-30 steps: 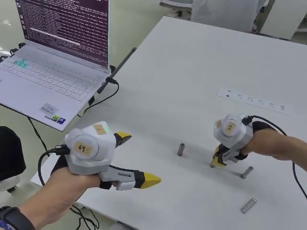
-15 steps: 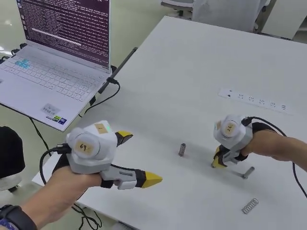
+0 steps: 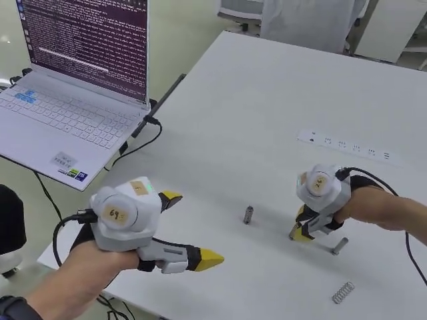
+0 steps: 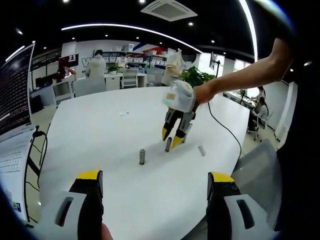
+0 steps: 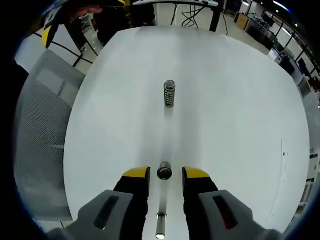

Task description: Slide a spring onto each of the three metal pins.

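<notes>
Yellow-tipped right gripper [image 3: 298, 233] is down on the table, jaws slightly apart, straddling an upright pin [image 5: 164, 171] without clamping it. Spring-wrapped pin [image 3: 248, 214] stands just left, loose spring [image 3: 343, 291] lies nearer. Left gripper [image 3: 190, 228] hovers near-left, jaws spread wide.

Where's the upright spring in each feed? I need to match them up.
Head view: upright spring at lower centre, left of the right tongs.
Left gripper view: upright spring near centre, lower left of the right tongs.
Right gripper view: upright spring at upper centre, straight ahead of the right tongs.
Shared landmark: the right tongs.
</notes>
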A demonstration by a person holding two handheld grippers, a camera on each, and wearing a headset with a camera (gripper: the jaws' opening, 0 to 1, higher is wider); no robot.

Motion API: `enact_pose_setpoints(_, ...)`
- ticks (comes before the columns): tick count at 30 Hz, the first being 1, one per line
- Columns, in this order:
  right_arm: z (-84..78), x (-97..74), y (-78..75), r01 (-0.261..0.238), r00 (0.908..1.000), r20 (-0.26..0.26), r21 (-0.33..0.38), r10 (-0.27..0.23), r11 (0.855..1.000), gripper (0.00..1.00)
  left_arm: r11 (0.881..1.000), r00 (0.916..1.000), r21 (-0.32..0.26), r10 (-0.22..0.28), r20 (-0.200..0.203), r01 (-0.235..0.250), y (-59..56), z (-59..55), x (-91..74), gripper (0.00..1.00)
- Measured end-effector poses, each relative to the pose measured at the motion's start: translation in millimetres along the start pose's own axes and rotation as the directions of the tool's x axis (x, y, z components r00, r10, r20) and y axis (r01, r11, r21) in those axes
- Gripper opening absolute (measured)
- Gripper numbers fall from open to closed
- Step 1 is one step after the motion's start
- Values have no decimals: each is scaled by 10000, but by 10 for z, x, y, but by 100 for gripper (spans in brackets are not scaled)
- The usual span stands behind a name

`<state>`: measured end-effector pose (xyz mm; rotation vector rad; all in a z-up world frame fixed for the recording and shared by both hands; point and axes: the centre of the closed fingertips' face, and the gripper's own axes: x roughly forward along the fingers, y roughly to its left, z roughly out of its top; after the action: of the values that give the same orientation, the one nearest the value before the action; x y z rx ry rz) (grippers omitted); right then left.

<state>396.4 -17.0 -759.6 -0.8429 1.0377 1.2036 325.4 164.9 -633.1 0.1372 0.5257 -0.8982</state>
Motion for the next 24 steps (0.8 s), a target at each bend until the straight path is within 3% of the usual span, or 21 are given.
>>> enact_pose_setpoints(13, -34, -189, 45, 386, 9988, 279, 286, -394, 9988, 32, 9998, 9999, 92, -148, 12, 148, -56, 12, 34, 83)
enact_pose_setpoints(24, -169, -305, 147, 534, 9951, 757, 1213, -629, 9912, 35, 9996, 9997, 103, -251, 2, 251, -91, 3, 61, 83)
